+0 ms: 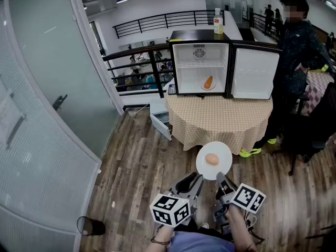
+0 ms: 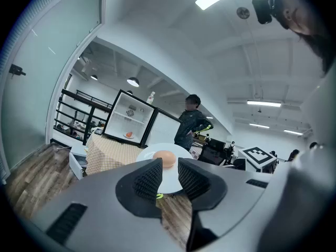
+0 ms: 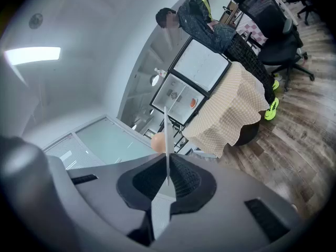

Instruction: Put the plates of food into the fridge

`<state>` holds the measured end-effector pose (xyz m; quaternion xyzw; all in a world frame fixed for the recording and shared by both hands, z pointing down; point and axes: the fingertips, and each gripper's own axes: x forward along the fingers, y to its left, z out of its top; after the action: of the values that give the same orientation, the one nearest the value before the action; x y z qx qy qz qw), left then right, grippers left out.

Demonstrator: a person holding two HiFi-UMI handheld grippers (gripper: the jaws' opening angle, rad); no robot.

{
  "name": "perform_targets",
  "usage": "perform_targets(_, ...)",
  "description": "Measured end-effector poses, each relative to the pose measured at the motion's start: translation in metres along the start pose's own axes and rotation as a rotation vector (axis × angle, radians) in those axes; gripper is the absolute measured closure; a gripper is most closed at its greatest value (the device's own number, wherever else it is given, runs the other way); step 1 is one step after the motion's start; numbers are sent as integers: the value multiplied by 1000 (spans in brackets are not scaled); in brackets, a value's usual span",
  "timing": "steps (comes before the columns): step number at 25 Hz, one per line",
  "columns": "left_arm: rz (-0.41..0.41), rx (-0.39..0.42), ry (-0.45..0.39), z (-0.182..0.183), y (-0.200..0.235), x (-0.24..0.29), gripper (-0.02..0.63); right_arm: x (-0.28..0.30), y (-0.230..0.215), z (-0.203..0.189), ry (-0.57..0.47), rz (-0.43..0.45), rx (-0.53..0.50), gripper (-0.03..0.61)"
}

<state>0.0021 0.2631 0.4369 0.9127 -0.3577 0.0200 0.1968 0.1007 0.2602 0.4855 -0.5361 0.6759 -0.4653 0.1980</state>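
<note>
Short of the table (image 1: 210, 114) edge, the right gripper (image 1: 221, 178) pinches the near rim of a likely slick, brittle plate (image 1: 223, 152); the left gripper (image 1: 196, 178) gapes empty.

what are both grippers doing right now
Left gripper: open, jaws apart, holding nothing.
Right gripper: closed, jaws clamped on the rim of the white plate, which carries a round tan food item.

No legible text, brand or number — any view; bottle (image 1: 218, 22) label too small.
</note>
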Motion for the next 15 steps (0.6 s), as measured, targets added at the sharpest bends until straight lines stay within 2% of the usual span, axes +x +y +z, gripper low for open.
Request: perform_targets(15,-7,-1,13,-4,-9,7,511,-2,-6,3,8,34,41,552)
